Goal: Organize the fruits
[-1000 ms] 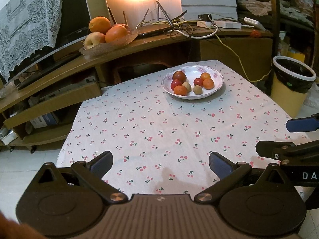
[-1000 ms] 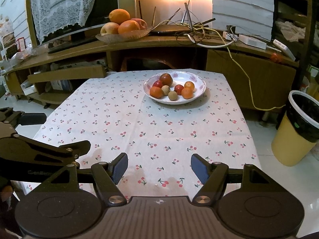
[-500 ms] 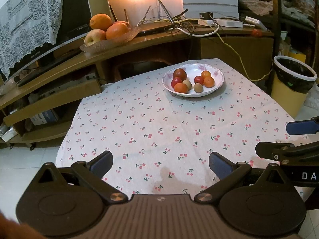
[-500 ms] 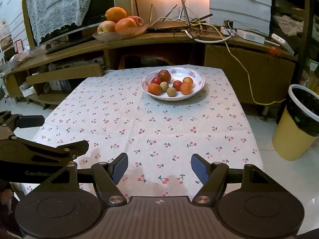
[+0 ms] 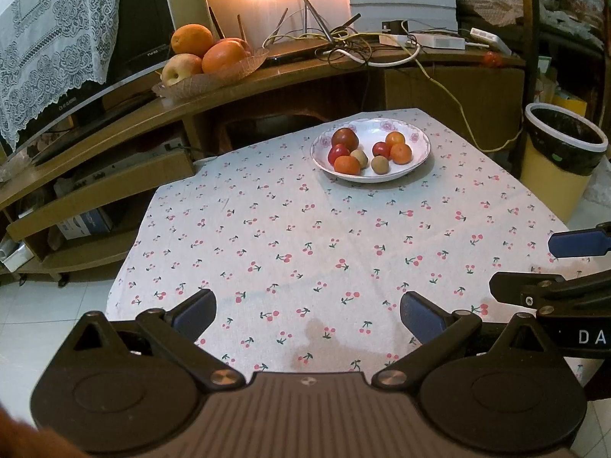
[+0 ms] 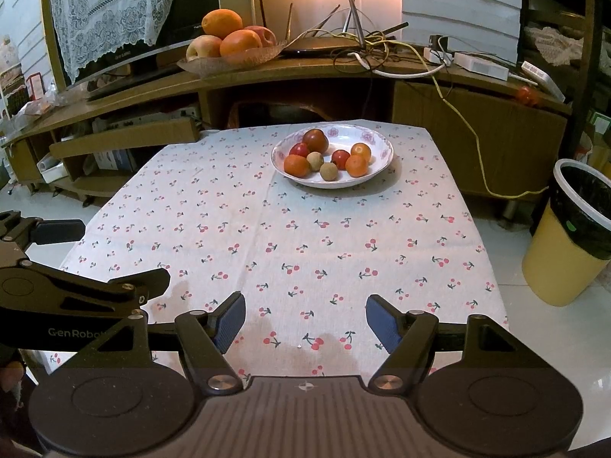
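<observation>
While both tongs hang at the near edge of the table, the left gripper [image 5: 307, 315] and right gripper [image 6: 303, 318] stand wide open and empty, probably poised before a reach. At upper left of the frame a tray of oranges and apples [image 5: 208, 59] sits on the shelf. The plate [image 5: 418, 156] of small fruits [image 5: 368, 150] lies upper centre on the tablecloth [image 5: 305, 236], nothing blocking it. A bin [image 5: 561, 160] stands right.

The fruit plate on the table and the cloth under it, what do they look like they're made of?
The plate looks like glazed ceramic, though it could be melamine: glossy white, with a pink flower print round the rim. The tablecloth looks like matte woven fabric: cherry print, soft creases, no shine.
</observation>
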